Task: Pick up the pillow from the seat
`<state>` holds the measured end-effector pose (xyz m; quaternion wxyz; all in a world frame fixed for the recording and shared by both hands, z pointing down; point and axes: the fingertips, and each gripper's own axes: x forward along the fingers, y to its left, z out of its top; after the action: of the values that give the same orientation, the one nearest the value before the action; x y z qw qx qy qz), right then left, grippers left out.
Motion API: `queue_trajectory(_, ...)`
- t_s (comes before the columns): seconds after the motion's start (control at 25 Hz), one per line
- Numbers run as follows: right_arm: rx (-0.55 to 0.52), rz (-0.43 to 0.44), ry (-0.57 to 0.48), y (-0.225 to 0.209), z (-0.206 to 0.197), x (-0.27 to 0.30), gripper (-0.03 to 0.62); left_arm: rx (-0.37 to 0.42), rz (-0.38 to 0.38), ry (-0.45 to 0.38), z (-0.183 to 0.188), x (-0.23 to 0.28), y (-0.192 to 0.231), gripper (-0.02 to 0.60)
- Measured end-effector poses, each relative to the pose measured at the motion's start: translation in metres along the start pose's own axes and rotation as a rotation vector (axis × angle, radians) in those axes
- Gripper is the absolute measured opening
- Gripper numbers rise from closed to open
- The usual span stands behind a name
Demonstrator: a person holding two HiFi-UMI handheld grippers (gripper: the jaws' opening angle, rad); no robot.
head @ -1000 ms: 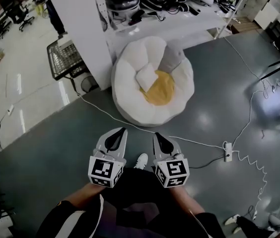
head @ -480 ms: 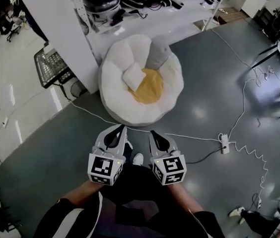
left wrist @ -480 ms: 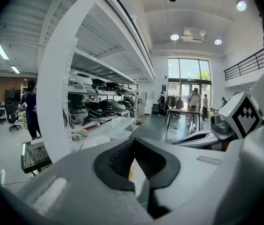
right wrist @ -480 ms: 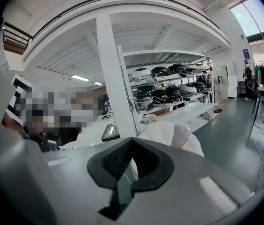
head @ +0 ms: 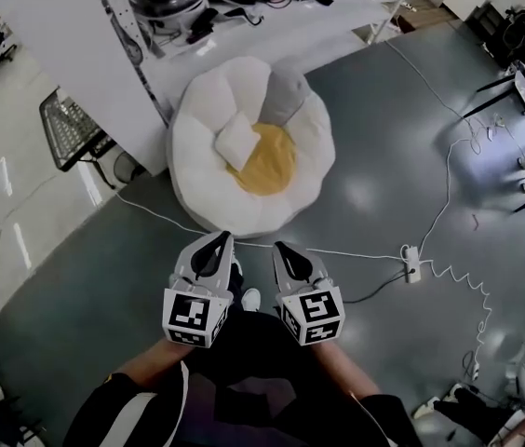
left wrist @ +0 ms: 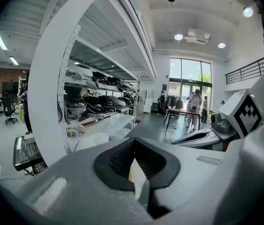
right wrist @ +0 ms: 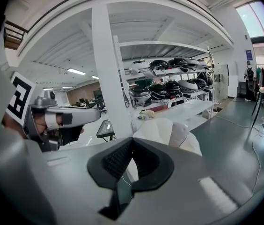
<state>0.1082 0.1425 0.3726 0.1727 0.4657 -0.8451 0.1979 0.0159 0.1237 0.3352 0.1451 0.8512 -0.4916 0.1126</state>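
you hold both tongs low and side by side in front of your body, over the grey floor (head: 374, 138), marker cubes toward you and tips pointing to 12 o'clock. the left tongs (head: 221, 238) are clenched: in the left gripper view (left wrist: 133, 142) the dark ribbed pads meet at their tips with nothing caught between them. the right tongs (head: 281, 248) are clenched and empty too, the pads closed on each other in the right gripper view (right wrist: 132, 142). the seat (head: 197, 180), a round white bean-bag chair with a yellow centre, stands on the floor at 12 o'clock from the tongs, near them but apart. the pillow (head: 236, 141), small, white and square, lies in the hollow of the seat at the 10 o'clock edge of the yellow patch, untouched by either tongs. a grey cushion (head: 284, 96) leans on the seat's back rim at 1 o'clock from the pillow. white shelving (head: 244, 7) loaded with dark gear stands just behind the seat. a white cord (head: 356, 253) runs across the floor between the seat and the tongs to a power strip (head: 410, 259) at 3 o'clock of the right tongs. your white shoe (head: 250, 299) shows between the two cubes.
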Motion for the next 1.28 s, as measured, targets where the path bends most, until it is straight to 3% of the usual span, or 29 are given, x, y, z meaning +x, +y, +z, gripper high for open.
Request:
queue_trajectory(0.2,0.009,0.004,0.058,-0.02,0.007,0.044,0.002,-0.037,0.002,0.043,-0.003,0.043,0.032,0.002)
queue_trajectory(0.6,-0.021,0.0,0.136,-0.055,0.038,0.147,0.002,-0.048,0.015,0.033,0.011,0.126,0.113,0.002)
queue_trajectory(0.92,-0.089,0.025,0.193,-0.055,0.056,0.195,0.002,-0.096,0.058,0.028,0.012,0.144,0.158,0.002)
queue_trajectory(1.28,-0.128,0.056,0.234,-0.073,0.06,0.233,0.002,-0.124,0.117,0.014,0.01,0.163,0.179,0.002)
